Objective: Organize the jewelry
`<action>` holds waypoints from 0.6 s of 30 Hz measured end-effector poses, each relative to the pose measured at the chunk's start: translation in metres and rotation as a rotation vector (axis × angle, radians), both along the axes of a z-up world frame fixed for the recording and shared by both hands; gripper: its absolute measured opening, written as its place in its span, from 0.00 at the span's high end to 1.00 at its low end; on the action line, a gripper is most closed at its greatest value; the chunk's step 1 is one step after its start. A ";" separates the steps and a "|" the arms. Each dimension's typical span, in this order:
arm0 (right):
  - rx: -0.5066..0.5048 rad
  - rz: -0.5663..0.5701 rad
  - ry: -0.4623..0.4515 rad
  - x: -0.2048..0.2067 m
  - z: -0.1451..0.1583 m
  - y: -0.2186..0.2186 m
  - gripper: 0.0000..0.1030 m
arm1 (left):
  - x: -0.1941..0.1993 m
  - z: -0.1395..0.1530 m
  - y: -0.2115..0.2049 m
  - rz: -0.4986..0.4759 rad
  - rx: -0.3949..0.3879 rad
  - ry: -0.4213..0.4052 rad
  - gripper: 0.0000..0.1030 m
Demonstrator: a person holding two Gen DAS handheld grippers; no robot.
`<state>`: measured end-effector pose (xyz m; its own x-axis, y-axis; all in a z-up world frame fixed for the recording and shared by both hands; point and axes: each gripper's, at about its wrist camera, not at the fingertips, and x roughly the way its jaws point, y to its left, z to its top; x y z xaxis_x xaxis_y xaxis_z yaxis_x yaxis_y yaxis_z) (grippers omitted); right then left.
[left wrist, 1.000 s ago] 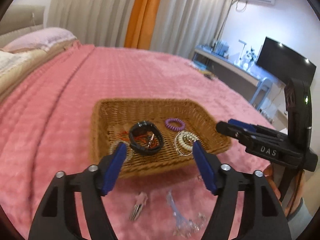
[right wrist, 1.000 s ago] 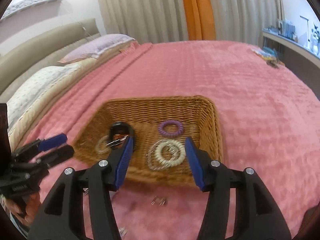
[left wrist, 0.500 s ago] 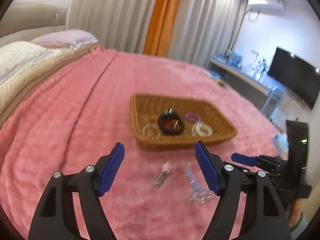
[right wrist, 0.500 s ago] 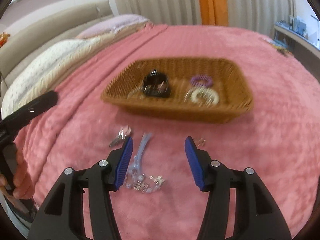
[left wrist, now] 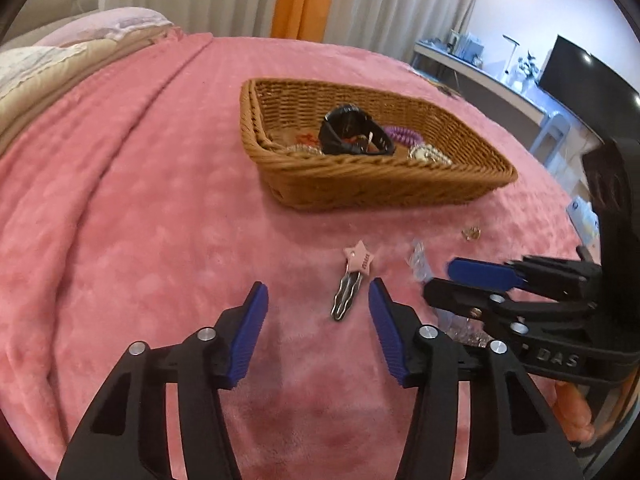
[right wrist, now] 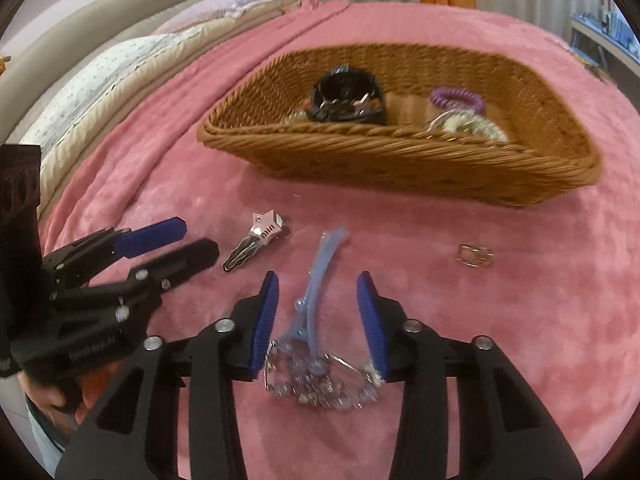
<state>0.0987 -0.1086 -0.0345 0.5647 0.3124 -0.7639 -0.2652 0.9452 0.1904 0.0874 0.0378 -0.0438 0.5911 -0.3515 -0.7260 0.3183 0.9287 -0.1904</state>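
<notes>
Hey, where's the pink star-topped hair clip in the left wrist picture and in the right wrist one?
Left wrist view: the pink star-topped hair clip lies on the pink blanket at centre, just beyond the closing left gripper.
Right wrist view: the clip lies left of centre, beside the left gripper.
Shared landmark: the brown wicker basket lies beyond the clip in both.

1. A bed (left wrist: 120, 208) in a pink blanket (right wrist: 500, 320) is carrying everything
2. A wicker basket (right wrist: 400, 156) is sitting on the blanket
3. A star hair clip (left wrist: 352, 280) is lying near the basket
4. A blue clip (right wrist: 316, 280) is lying just beside it, its beaded end (right wrist: 320, 384) toward the camera
5. A small metal piece (right wrist: 474, 257) is lying apart, to the right
6. Pillows (right wrist: 120, 72) are resting along the bed's far left edge
</notes>
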 end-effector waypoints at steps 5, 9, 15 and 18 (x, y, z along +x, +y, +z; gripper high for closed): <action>-0.005 0.006 -0.001 0.006 -0.004 0.003 0.86 | 0.003 -0.008 -0.004 0.000 0.024 0.017 0.60; 0.039 -0.005 -0.012 0.004 -0.004 -0.007 0.93 | 0.006 -0.009 -0.010 -0.015 0.030 0.027 0.61; 0.095 -0.021 -0.027 0.004 0.000 -0.019 0.93 | 0.018 -0.014 -0.025 -0.055 0.040 0.041 0.61; 0.086 -0.030 -0.032 0.005 0.001 -0.018 0.93 | 0.012 -0.013 -0.035 -0.071 0.084 0.015 0.82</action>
<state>0.1037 -0.1268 -0.0338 0.5980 0.3587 -0.7167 -0.2446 0.9333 0.2630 0.0998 0.0027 -0.0569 0.5556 -0.3293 -0.7634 0.3811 0.9170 -0.1182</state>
